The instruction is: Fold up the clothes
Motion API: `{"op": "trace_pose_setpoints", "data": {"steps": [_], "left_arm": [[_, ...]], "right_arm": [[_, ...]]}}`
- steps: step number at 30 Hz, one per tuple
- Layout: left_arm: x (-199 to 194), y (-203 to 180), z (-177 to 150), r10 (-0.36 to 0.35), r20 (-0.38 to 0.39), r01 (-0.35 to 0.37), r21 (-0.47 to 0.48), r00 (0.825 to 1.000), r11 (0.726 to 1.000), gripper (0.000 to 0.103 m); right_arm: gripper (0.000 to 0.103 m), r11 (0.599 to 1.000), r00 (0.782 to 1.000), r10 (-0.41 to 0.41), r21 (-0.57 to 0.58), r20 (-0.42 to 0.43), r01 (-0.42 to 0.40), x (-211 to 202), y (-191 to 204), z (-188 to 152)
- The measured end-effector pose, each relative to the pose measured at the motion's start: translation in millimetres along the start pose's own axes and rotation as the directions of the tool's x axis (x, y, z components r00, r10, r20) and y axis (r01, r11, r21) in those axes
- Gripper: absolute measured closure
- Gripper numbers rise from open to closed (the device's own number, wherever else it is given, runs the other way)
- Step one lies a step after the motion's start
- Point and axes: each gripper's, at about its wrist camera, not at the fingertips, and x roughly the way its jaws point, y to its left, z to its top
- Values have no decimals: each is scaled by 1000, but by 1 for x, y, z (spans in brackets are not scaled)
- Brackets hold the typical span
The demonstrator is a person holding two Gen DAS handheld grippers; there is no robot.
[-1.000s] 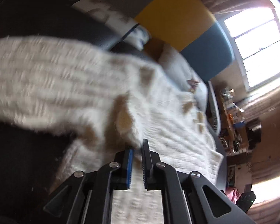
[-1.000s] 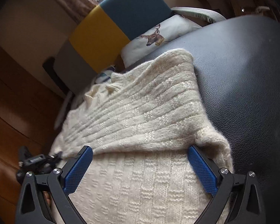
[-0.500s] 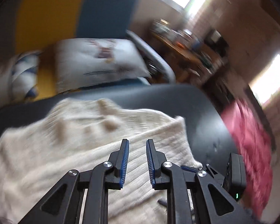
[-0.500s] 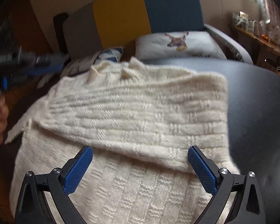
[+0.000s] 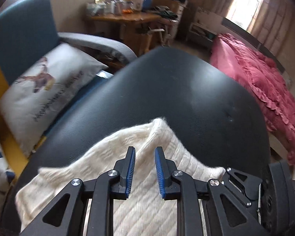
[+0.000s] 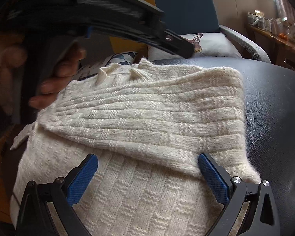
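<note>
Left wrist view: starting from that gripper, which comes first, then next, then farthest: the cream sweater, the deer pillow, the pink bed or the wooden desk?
1. Sweater, right under the left gripper.
2. Deer pillow, up to the left on the armchair.
3. Pink bed, off to the right.
4. Wooden desk, at the back, top centre.

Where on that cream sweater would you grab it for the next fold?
Probably the sweater's lower right corner, coming from the near side. Its layers end in a loose edge on the black surface, close to the open right hand-held gripper.
</note>
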Motion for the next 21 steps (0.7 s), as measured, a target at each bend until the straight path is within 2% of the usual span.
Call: {"op": "trace_pose_setpoints", "data": {"steps": [5,9,11,12,13,16,18,21], "left_arm": [[30,11,7,-89,-75,88,-16,993,996,82],[49,9,4,-125,-131,126,-3,983,992,80],[47,9,2,-112,-109,111,-17,988,994,82],[45,9,1,-103,-92,101,-27,990,995,86],[43,7,0,-75,-75,74,-16,994,997,96],[35,-9,-4,42,-7,-42,48,999,998,99],[33,-9,-7,117,31,-118,29,993,993,102],[48,2,-14,246,17,-246,-28,969,969,102]], "right_arm": [[0,1000,1000,25,15,14,-25,-2,-3,-1],[0,999,999,45,27,25,-45,-3,-6,-1],[0,998,998,53,32,30,-54,-4,-7,-2],[0,998,998,55,34,32,-56,-4,-7,-2],[0,998,998,57,36,34,-58,-5,-7,-2],[0,997,997,63,42,41,-65,-6,-8,-2],[0,997,997,64,43,45,-66,-6,-7,-3],[0,997,997,56,40,48,-58,-6,-5,-3]]}}
